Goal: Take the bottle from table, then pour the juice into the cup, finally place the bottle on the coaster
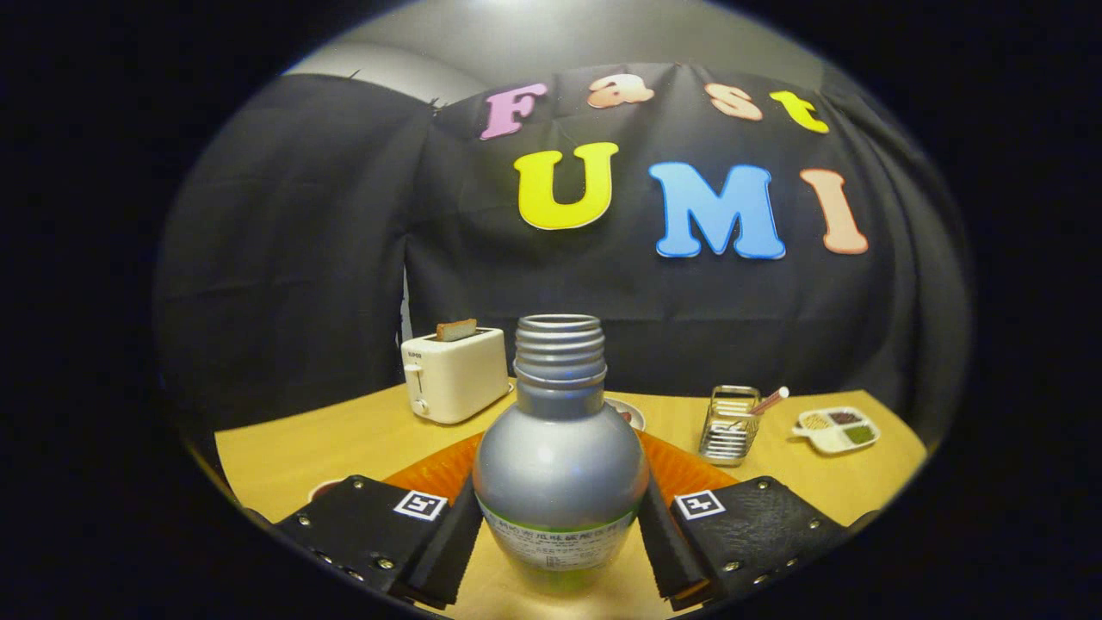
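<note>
The gripper (558,525) is closed on the bottle (560,465) — both black fingers (448,538) press its silver sides, and it stands upright between them, uncapped. Beyond the fingers lie an orange mat (680,469), a white toaster (455,375) and a wire holder (730,424) on the table (293,456).

White toaster (455,376) holding toast (455,329), wire utensil rack (728,425), divided snack dish (837,429)

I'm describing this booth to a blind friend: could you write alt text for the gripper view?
A silver bottle with an open threaded neck stands upright between the gripper's two black fingers, which press on its sides. Beyond it, on a wooden table, are an orange mat, a white toaster holding toast, a wire holder and a divided dish.
</note>
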`<state>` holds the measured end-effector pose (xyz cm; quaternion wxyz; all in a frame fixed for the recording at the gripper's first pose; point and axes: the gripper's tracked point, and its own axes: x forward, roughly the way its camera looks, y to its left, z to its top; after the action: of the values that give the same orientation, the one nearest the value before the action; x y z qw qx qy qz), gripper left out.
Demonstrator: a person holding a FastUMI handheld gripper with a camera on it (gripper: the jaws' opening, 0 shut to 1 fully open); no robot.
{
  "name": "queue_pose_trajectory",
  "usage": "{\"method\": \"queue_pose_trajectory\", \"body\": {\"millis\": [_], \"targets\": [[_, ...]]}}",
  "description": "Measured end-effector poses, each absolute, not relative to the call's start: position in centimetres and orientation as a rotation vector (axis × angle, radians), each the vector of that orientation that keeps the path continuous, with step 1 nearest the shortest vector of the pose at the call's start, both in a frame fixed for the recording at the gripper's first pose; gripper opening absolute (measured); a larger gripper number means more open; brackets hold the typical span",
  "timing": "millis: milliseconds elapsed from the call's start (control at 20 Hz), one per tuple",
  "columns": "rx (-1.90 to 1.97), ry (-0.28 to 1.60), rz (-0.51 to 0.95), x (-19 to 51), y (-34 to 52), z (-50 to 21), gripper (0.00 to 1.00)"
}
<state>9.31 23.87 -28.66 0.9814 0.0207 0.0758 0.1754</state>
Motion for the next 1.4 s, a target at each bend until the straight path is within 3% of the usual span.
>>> {"method": "queue_pose_trajectory", "body": {"millis": [800, 1400], "targets": [[0.021, 0.160, 0.318, 14.1, 24.7, -33.4, 0.82], [-0.066, 0.121, 0.297, 13.6, 25.0, -33.7, 0.83]]}}
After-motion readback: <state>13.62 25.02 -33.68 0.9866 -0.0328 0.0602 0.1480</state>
